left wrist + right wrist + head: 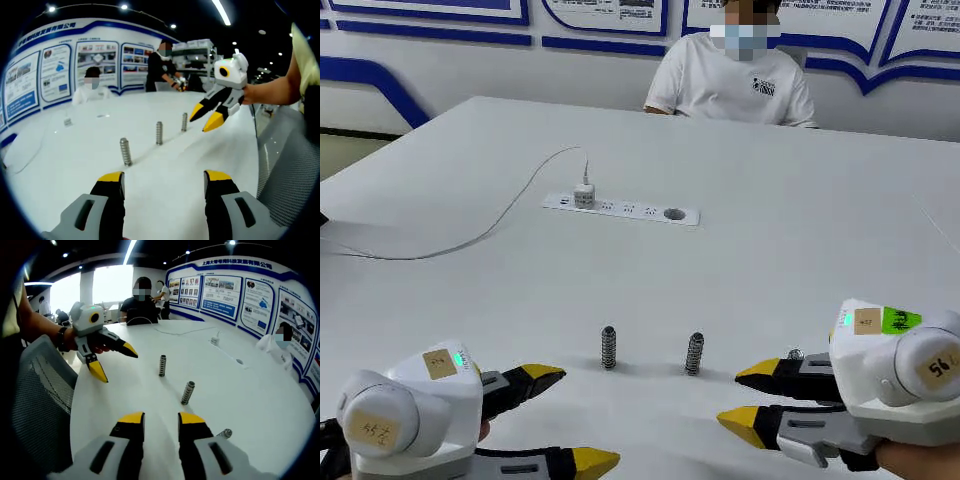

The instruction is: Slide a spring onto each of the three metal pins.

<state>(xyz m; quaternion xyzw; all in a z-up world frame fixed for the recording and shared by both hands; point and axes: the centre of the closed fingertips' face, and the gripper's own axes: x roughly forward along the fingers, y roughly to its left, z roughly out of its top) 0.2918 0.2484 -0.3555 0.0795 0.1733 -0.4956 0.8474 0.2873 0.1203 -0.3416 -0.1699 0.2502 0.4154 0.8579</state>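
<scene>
Three springs (158, 133) standing in a row between the tongs, left gripper (570, 417) and right gripper (745, 395) both spread and empty, bare table (770, 260) all around

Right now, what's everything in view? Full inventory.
table: 1, white, fills the workspace
springs: 3, grey metal, upright in a row on the table between the two grippers
power strip: 1, white, mid-table beyond the springs
charger: 1, white, plugged into the strip's left end
cable: 1, white, curves from the charger off to the left
seated person: 1, white T-shirt, far side of the table
wall boards: several, blue and white, back wall
mesh chair: 1, grey, beside the table
left gripper: 1, white-grey, yellow tips, open, near edge
right gripper: 1, same colours, open, near edge
</scene>
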